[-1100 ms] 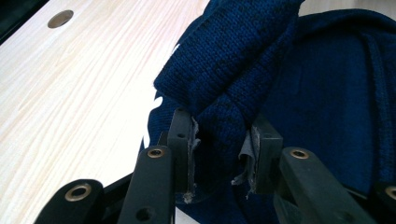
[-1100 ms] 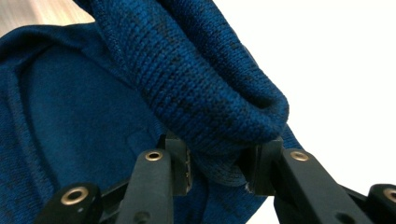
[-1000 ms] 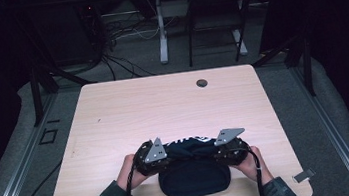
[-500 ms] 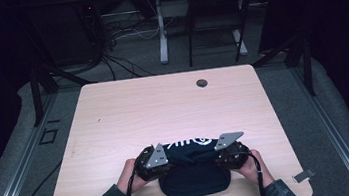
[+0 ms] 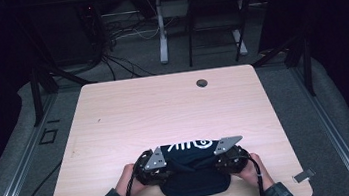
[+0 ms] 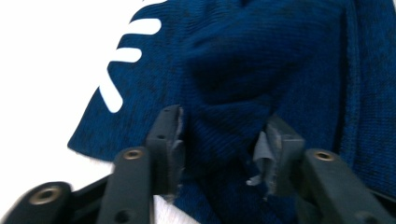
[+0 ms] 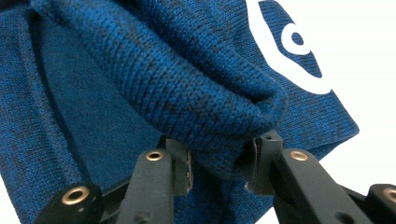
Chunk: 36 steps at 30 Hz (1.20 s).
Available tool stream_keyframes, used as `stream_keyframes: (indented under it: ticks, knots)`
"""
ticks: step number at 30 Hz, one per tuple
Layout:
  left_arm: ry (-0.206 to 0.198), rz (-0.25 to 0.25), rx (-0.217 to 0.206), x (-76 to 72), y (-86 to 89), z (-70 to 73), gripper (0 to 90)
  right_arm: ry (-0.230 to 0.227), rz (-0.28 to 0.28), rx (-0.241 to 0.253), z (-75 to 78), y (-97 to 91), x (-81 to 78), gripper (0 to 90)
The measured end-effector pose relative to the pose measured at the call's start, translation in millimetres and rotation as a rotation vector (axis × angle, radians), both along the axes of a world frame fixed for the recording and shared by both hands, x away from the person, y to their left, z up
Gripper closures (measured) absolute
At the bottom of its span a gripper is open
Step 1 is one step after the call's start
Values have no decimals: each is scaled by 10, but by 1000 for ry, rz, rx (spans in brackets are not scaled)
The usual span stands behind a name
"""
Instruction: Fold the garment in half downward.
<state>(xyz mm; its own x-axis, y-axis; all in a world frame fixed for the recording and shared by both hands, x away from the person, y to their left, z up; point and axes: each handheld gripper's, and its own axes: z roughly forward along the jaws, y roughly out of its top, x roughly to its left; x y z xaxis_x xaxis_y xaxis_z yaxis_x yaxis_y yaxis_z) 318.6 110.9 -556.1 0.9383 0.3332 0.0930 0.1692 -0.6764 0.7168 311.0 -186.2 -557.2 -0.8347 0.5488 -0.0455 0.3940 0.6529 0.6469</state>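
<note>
Blue knit garment (image 5: 192, 179) lies long-axis left-right at near edge. Left gripper (image 6: 219, 140), just opening, straddles slack cloth unclamped; right gripper (image 7: 217, 156) clenches a fold.

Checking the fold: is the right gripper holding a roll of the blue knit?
Yes, in the right gripper view its fingers pinch a thick fold of the blue knit.

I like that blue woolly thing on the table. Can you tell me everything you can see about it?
The blue knitted cloth looks soft, dark blue flecked with black, with white printed marks on its far part. It lies bunched and folded at the near edge of the wooden table. The right tool pinches a thick fold of it. The left tool has just been opening, and a bump of cloth sits between its jaws.
</note>
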Motion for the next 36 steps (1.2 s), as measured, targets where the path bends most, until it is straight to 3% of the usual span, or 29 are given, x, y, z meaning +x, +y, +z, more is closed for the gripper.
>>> stream_keyframes:
  ticks: [2, 6, 8, 9, 11, 13, 17, 21, 24, 26, 28, 32, 36]
  knots:
    - [14, 37, -17, 5, 41, 37, 427, 2, -1, 3, -4, 2, -5, 661]
    - [29, 55, -67, -2, 124, 139, 377, 7, -1, 5, 4, 1, -12, 634]
    - [36, 58, -102, -13, 156, 194, 374, 12, -7, 5, 20, 4, -20, 582]
    - [34, 60, -121, -21, 172, 228, 366, 16, -8, 0, 57, 1, -34, 495]
    - [33, 58, -130, -28, 190, 270, 364, 20, -5, -3, 106, -13, -52, 451]
    - [28, 61, -149, -36, 205, 305, 362, 31, -1, 35, 156, -38, -74, 407]
    - [8, 64, -171, -43, 221, 376, 358, 35, 12, 46, 258, -88, -122, 372]
    - [-17, 104, -197, -33, 234, 425, 355, 35, 17, 113, 396, -178, -178, 361]
    - [-25, 140, -194, -8, 201, 417, 354, 12, -14, 184, 492, -240, -195, 381]
    - [-27, 158, -180, 16, 153, 391, 349, -23, -87, 201, 517, -241, -185, 379]
    - [-23, 158, -169, 25, 111, 359, 345, -30, -124, 204, 500, -221, -161, 379]
    - [-8, 135, -125, 3, 15, 263, 339, -18, -159, 153, 378, -125, -116, 374]
    - [12, 107, -78, -38, -65, 155, 330, 6, -151, 105, 261, -64, -99, 365]
